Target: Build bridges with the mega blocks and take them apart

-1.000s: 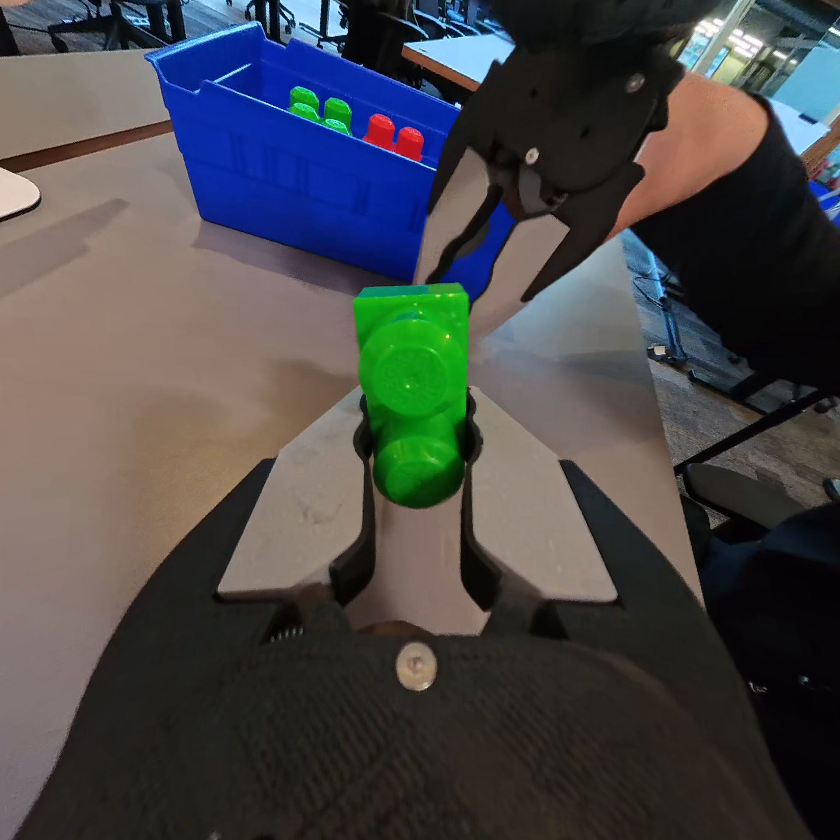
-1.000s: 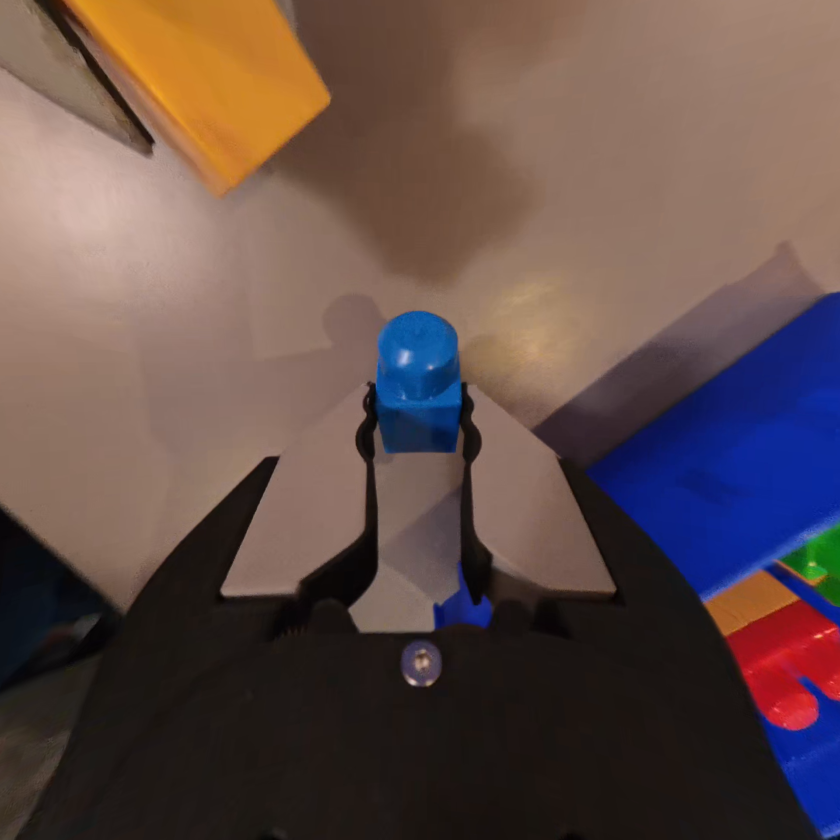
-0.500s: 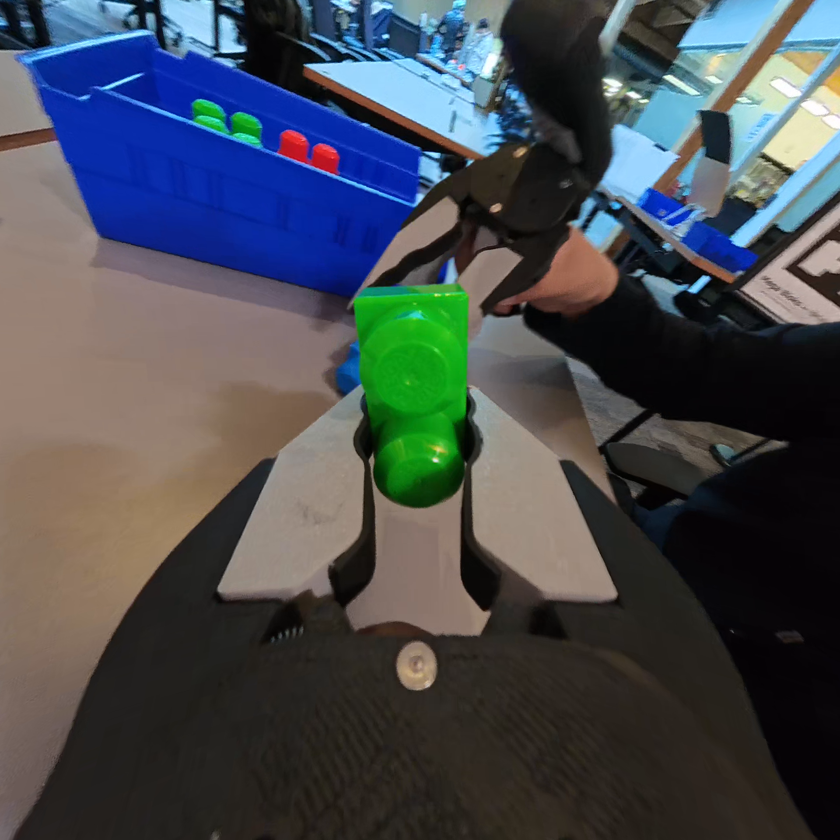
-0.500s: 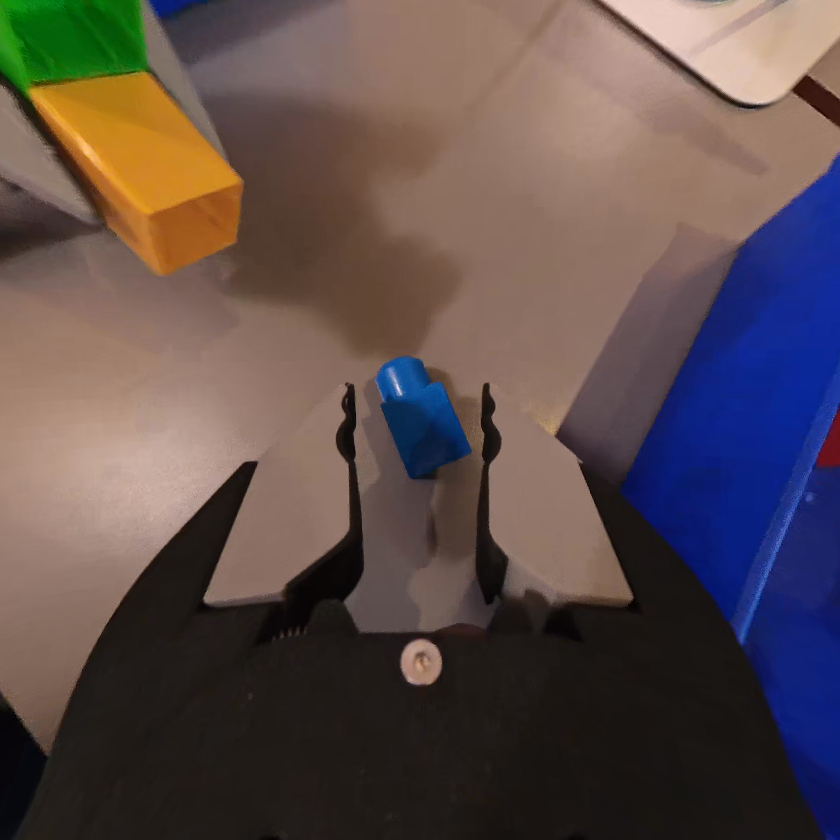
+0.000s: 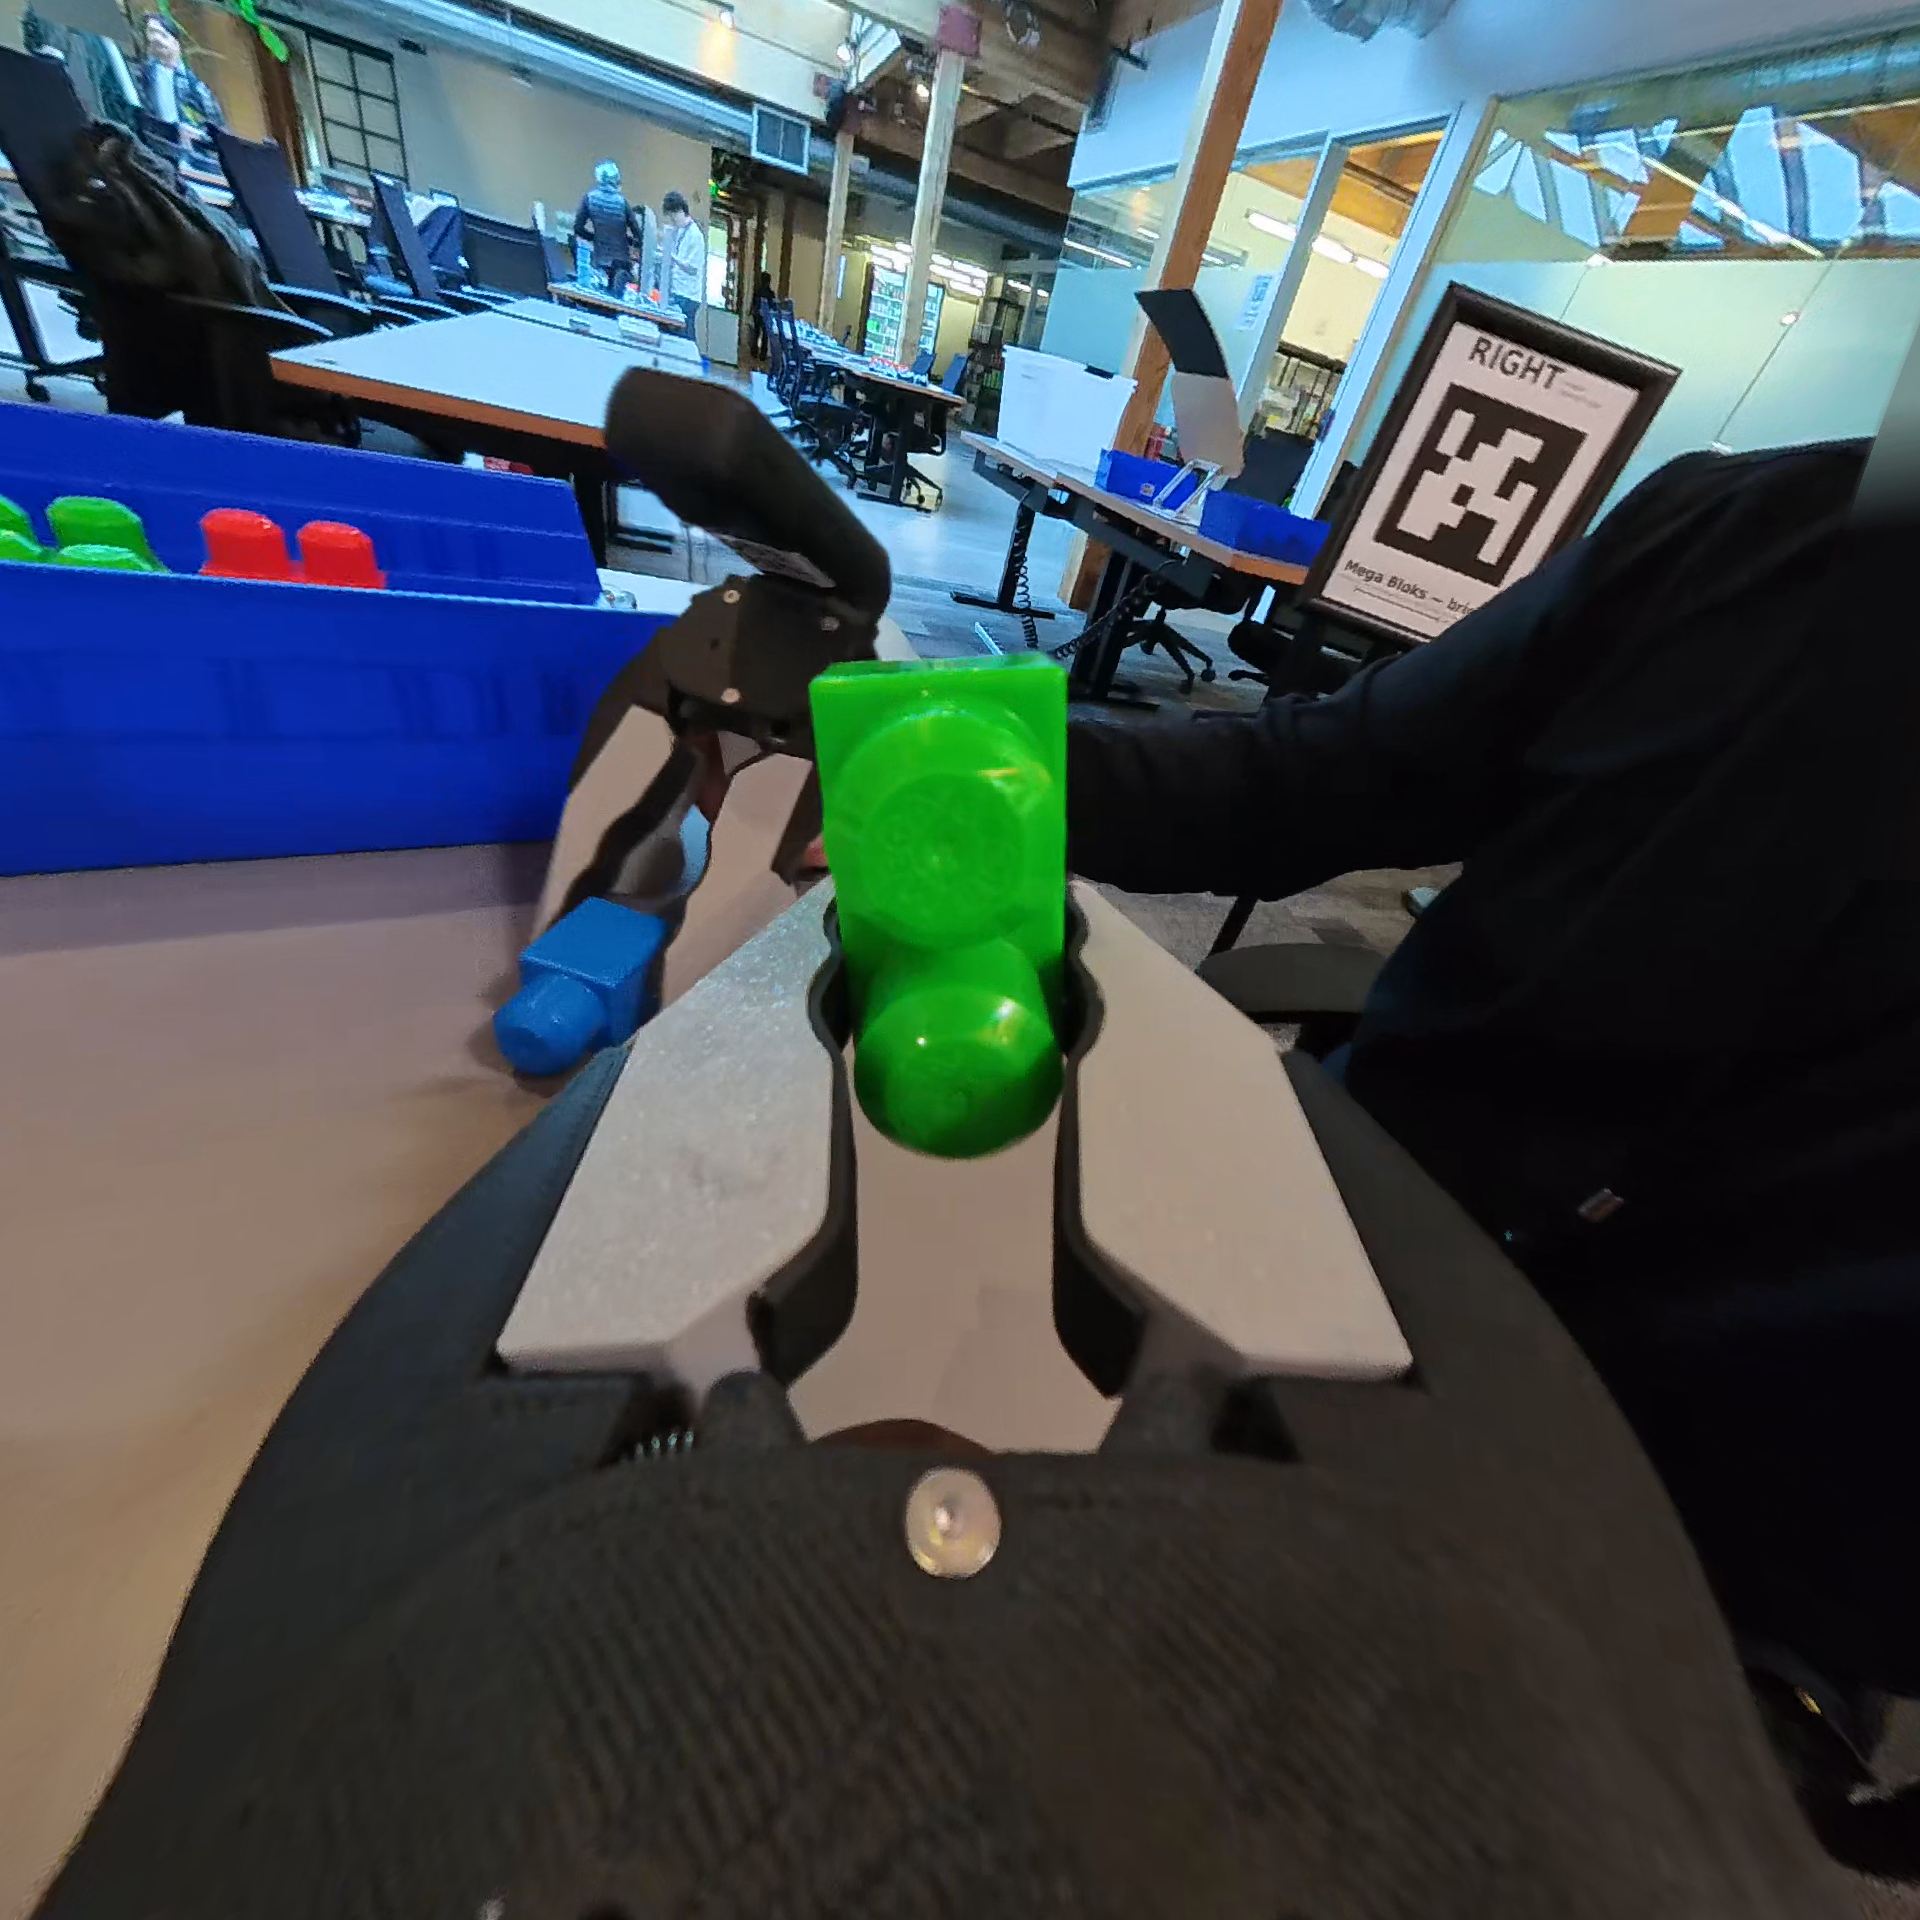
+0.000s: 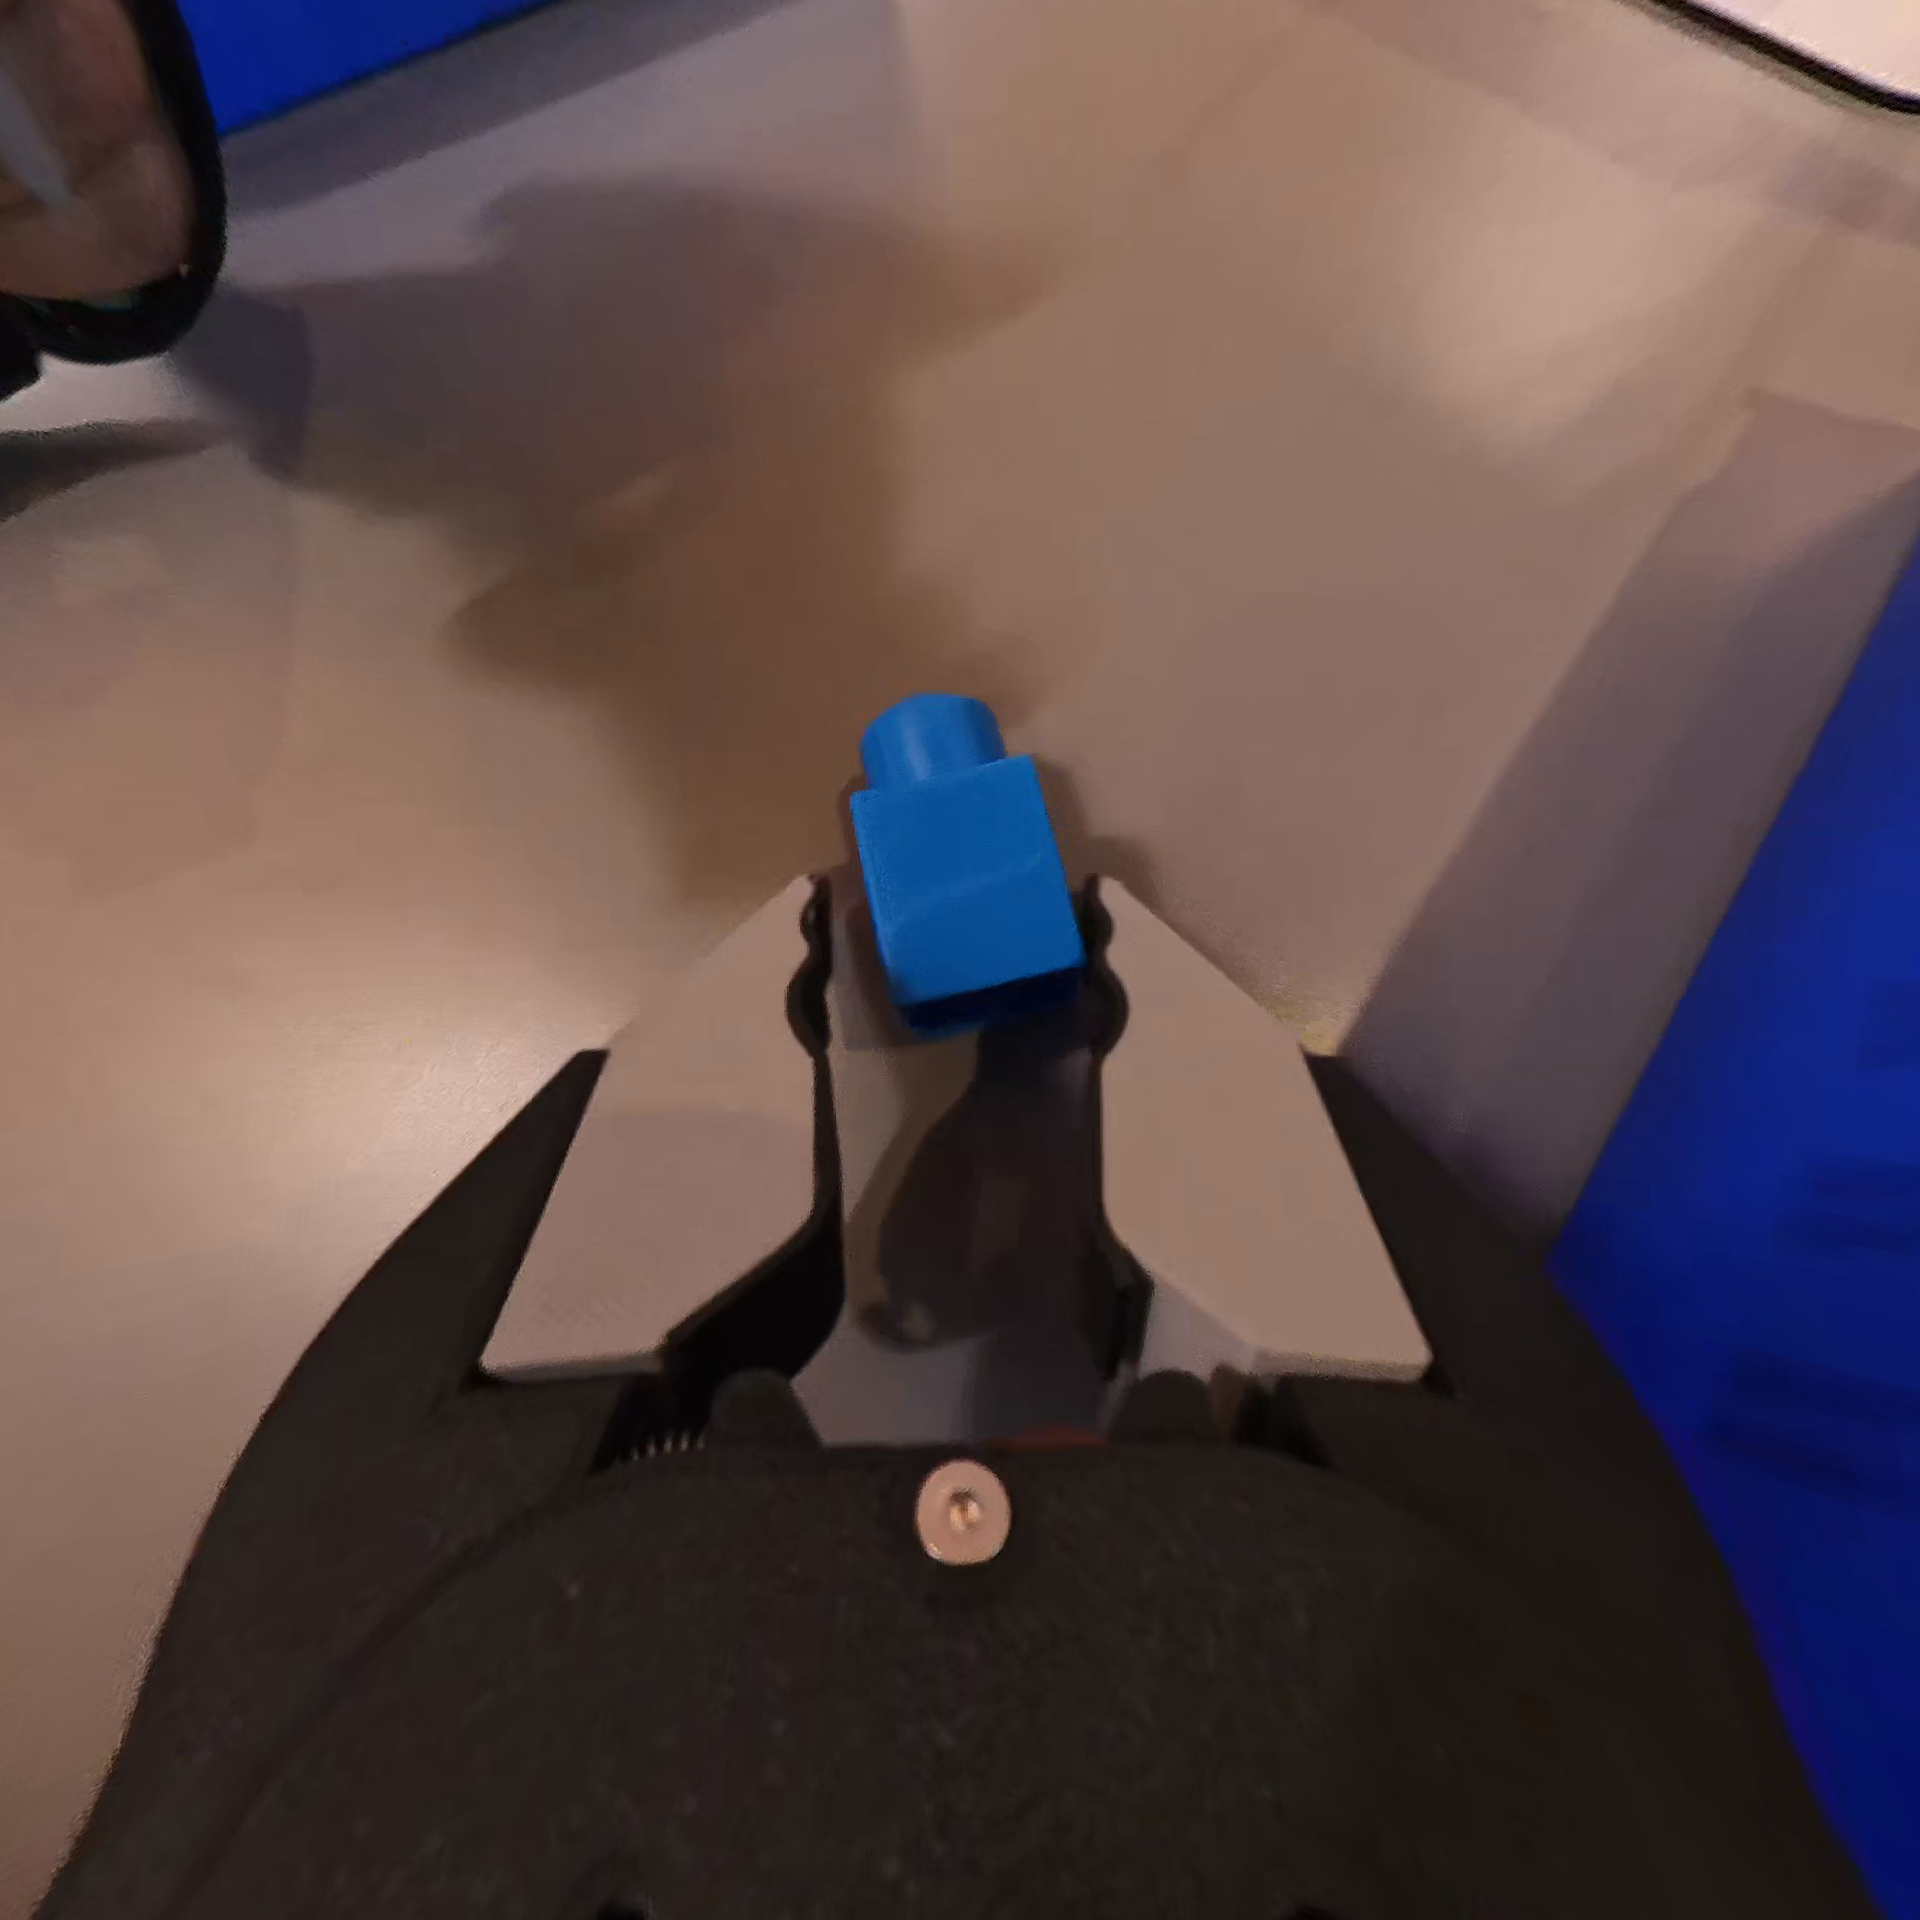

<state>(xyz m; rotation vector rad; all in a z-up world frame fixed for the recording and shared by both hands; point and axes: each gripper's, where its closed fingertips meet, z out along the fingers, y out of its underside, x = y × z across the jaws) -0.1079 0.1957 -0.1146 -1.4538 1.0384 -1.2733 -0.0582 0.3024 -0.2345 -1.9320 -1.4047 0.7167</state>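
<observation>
Left wrist view: the left gripper (image 5: 951, 987) has its fingers (image 5: 821, 997) closed part-way on a green block (image 5: 940, 831), a pad pressed to each side of it. The block's two studs face the camera and it juts out past the fingertips, above the bench (image 5: 208, 1091). Ahead and left, the right gripper (image 5: 675, 894) points down at a small blue block (image 5: 582, 982) lying on its side on the bench. Behind stands a blue bin (image 5: 291, 727) with green and red blocks (image 5: 291, 545) showing over its rim. The bench to the left of the blue block is bare; to the right its edge drops off toward a dark sleeve (image 5: 1351, 769).

Right wrist view: the right gripper (image 6: 956, 935) has its fingers (image 6: 805, 966) apart around the blue block (image 6: 961, 894), which rests on the bench (image 6: 416, 831) with its stud pointing away. A strip of bench shows between the left pad and the block; the right pad is just beside it, contact unclear. The blue bin's wall (image 6: 1766, 1039) stands close on the right; open bench lies ahead and to the left.
</observation>
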